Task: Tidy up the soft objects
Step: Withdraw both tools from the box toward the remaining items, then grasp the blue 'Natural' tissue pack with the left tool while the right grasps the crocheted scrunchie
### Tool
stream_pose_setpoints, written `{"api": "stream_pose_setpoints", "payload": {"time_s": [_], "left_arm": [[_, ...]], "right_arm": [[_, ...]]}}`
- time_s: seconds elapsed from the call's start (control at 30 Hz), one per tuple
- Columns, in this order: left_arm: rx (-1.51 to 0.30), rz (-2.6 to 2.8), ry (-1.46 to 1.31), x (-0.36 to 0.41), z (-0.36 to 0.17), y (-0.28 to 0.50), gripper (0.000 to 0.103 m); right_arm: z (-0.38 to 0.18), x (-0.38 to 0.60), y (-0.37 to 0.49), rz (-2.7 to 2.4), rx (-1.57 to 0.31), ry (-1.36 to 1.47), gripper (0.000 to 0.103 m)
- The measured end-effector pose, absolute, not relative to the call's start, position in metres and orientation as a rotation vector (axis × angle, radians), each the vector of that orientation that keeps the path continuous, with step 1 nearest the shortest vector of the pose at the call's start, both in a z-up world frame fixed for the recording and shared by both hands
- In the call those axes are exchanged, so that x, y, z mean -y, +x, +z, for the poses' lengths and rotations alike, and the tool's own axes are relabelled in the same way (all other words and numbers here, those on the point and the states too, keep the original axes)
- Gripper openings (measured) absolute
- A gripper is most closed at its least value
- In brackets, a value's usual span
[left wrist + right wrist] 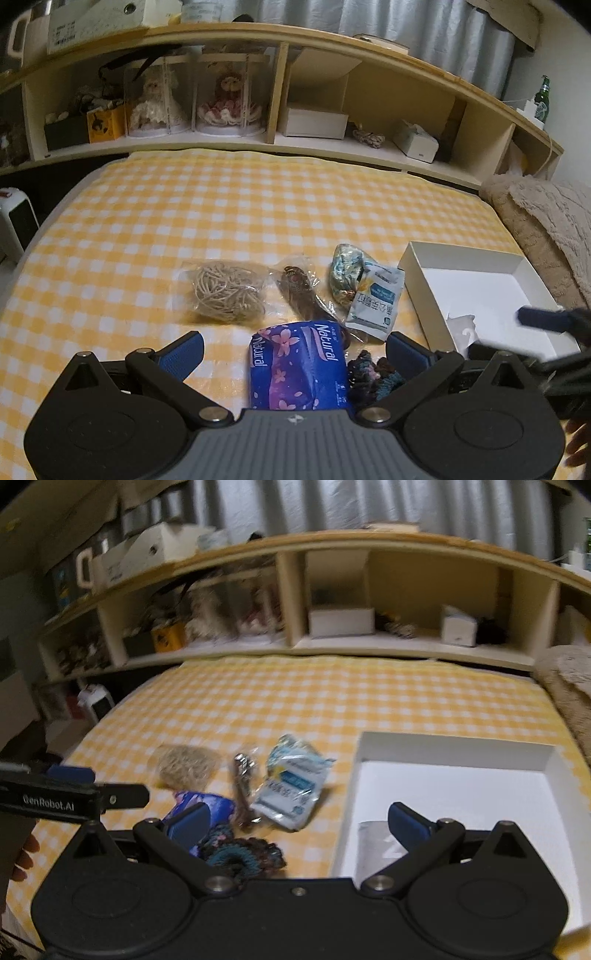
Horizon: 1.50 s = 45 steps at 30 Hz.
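Yellow-checked bedding (221,206) carries nearly all your work yet undone: the white box (417,273) at your right holds only one pale item, while the blue tissue pack (299,365), cord bundle (227,293), white sachet (375,302), dark bagged piece (301,291) and crocheted piece (243,856) lie clustered just beside it. Your left gripper (295,354) and right gripper (297,821) both hang with jaws spread, empty. Wooden shelving (280,92) lines the headboard.
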State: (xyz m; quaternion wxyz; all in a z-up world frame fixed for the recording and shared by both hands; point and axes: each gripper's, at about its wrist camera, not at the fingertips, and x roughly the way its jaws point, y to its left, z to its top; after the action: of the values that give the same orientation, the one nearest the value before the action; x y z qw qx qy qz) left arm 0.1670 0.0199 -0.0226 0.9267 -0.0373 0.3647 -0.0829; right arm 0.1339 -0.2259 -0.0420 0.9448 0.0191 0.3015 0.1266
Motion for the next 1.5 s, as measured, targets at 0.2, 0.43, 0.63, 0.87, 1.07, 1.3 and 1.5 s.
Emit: {"api": "stream_pose_setpoints", "payload": {"time_s": [0.2, 0.43, 0.63, 0.87, 1.07, 1.3, 1.5], "left_arm": [[-0.749, -0.159, -0.082, -0.021, -0.032, 0.180, 0.103], [-0.828, -0.141, -0.155, -0.022, -0.053, 0.199, 0.103], [-0.882, -0.127, -0.180, -0.021, -0.067, 0.206, 0.103], [-0.948, -0.141, -0.168, -0.018, -0.080, 0.208, 0.103], [-0.973, -0.184, -0.125, -0.006, -0.089, 0.207, 0.103], [-1.002, -0.151, -0.144, 0.004, -0.107, 0.212, 0.103], [-1.042, -0.165, -0.123, 0.004, -0.113, 0.213, 0.077]], "right_arm": [[-0.075, 0.196, 0.155, 0.377, -0.682, -0.025, 0.103], [-0.106, 0.174, 0.173, 0.430, -0.799, -0.055, 0.086], [-0.125, 0.169, 0.180, 0.450, -0.866, -0.006, 0.060], [-0.123, 0.175, 0.180, 0.457, -0.904, 0.039, 0.045], [-0.115, 0.187, 0.172, 0.439, -0.944, 0.092, 0.043], [-0.115, 0.198, 0.156, 0.438, -0.983, 0.126, 0.043], [-0.115, 0.199, 0.158, 0.425, -0.978, 0.132, 0.043]]}}
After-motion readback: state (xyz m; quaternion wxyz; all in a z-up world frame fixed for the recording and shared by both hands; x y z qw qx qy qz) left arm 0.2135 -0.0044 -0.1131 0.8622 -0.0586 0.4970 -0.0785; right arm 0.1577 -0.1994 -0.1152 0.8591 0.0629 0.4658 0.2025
